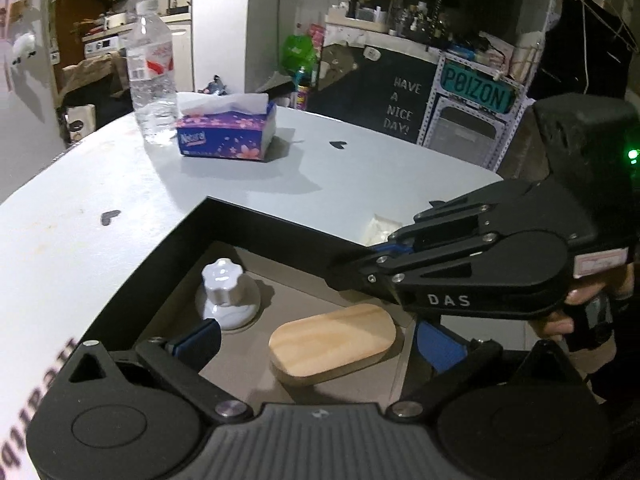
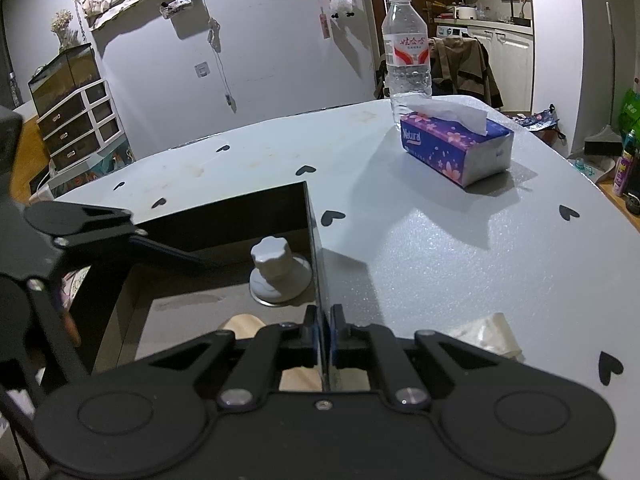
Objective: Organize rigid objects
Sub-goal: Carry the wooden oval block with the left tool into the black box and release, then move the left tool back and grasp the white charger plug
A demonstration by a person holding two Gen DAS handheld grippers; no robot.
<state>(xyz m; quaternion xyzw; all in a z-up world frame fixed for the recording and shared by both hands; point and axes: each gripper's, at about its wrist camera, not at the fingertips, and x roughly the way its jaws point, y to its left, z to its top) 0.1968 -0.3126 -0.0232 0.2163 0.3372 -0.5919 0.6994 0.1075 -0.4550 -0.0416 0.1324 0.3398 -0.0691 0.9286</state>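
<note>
Wooden lid [image 1: 333, 345] shows fully only leftward.

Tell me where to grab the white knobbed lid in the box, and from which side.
Grip the white lid by its fluted knob, coming straight down from above. The knob stands upright over a low domed base, and the box wall beside it likely blocks a sideways approach. The open left gripper hangs nearest.
</note>
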